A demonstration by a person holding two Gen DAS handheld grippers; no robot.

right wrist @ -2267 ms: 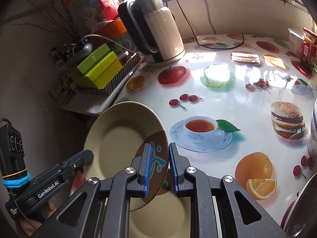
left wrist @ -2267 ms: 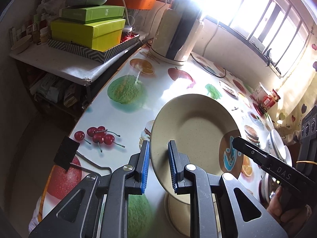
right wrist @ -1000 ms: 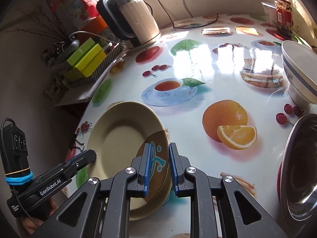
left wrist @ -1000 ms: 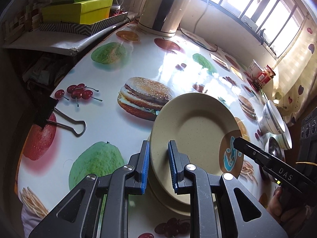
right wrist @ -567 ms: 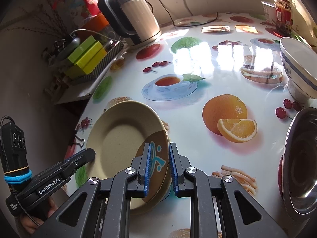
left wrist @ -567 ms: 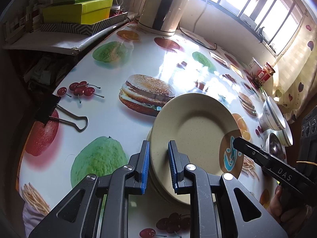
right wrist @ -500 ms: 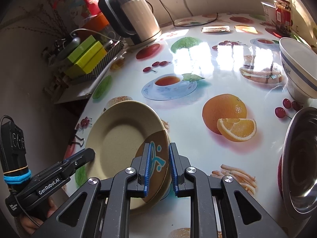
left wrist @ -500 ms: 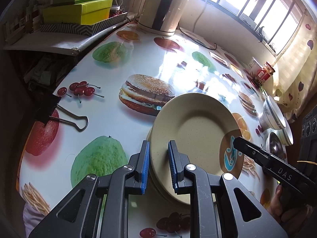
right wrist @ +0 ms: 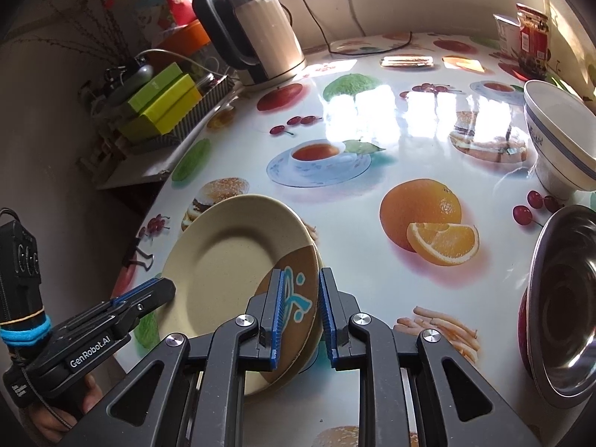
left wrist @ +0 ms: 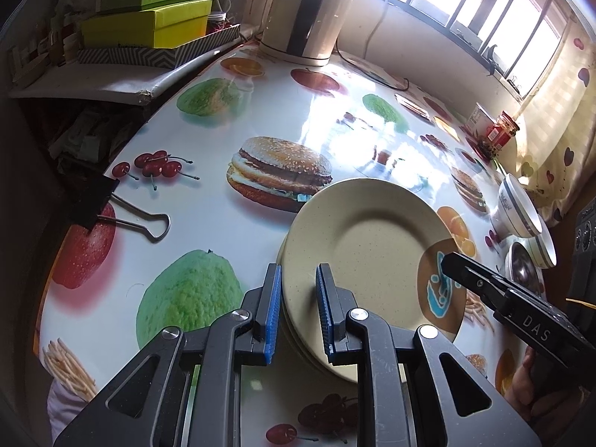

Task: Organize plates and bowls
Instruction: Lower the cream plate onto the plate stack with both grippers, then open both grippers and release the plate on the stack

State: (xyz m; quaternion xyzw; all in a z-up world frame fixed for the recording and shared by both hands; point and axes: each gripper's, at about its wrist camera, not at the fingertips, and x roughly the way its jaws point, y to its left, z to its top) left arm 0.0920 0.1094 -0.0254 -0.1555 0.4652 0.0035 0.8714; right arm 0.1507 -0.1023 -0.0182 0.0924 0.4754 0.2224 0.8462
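Observation:
A cream plate (left wrist: 368,246) with a brown patch and a blue mark is held at opposite rims by both grippers. My left gripper (left wrist: 298,287) is shut on its near rim. My right gripper (right wrist: 301,290) is shut on the brown patch (right wrist: 294,279). In each view the other gripper shows at the far rim: the right gripper (left wrist: 450,262) and the left gripper (right wrist: 164,288). The plate sits slightly tilted, close over more cream plates (left wrist: 320,367) stacked on the table; whether it touches them I cannot tell.
Two white bowls with blue bands (left wrist: 516,208) (right wrist: 558,149) and a steel bowl (right wrist: 562,305) stand to the right. A kettle (right wrist: 260,33) and green boxes (left wrist: 149,26) are at the back left, with a binder clip (left wrist: 100,205) on the left table edge and a red jar (left wrist: 499,134) at the far right.
Both grippers have carried the plate toward the near side of the table and lowered it over the stacked plates. In the last half second almost nothing has shifted.

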